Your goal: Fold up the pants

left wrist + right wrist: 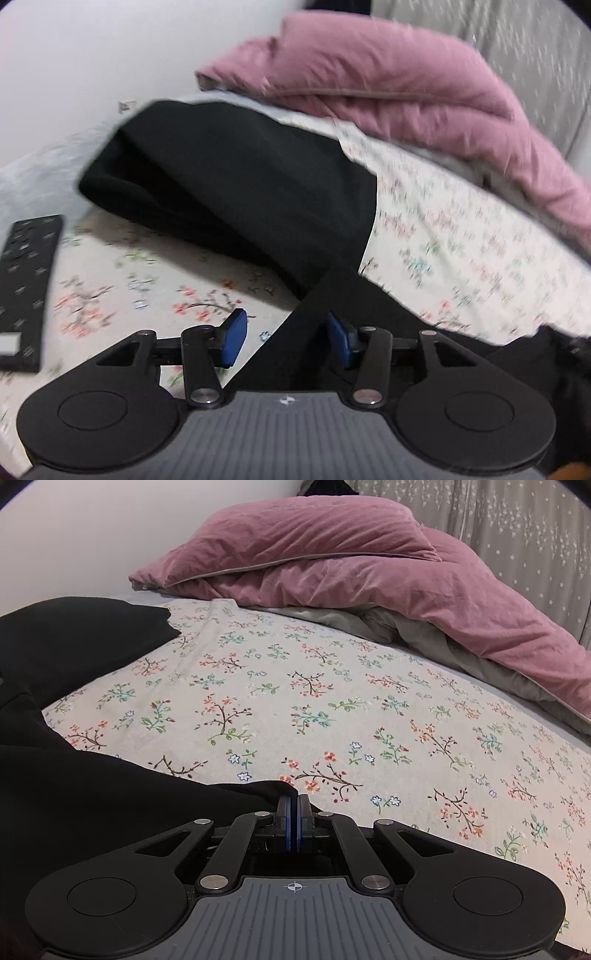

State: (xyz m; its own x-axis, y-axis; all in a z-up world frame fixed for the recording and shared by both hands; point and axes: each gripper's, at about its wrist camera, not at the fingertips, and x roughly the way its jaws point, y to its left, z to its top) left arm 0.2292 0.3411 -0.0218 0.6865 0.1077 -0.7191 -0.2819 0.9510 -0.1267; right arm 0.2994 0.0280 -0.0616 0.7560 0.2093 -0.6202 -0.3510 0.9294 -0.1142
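Pants (236,177) blur, apparently loose between left gripper (286,341) fingers.

The pants (236,177) are plain black, lying on a cream bedsheet (332,709) printed with small sprigs of dark twigs, red-orange and blue-white flowers, and green and teal leaves. At the far side, a dusty pink duvet (351,565) with a pale grey underside sits before a grey curtain (517,528) scattered with tiny white stars. A black remote (26,288) lies at the near left, and both grippers' pads (232,339) are blue on black arms.
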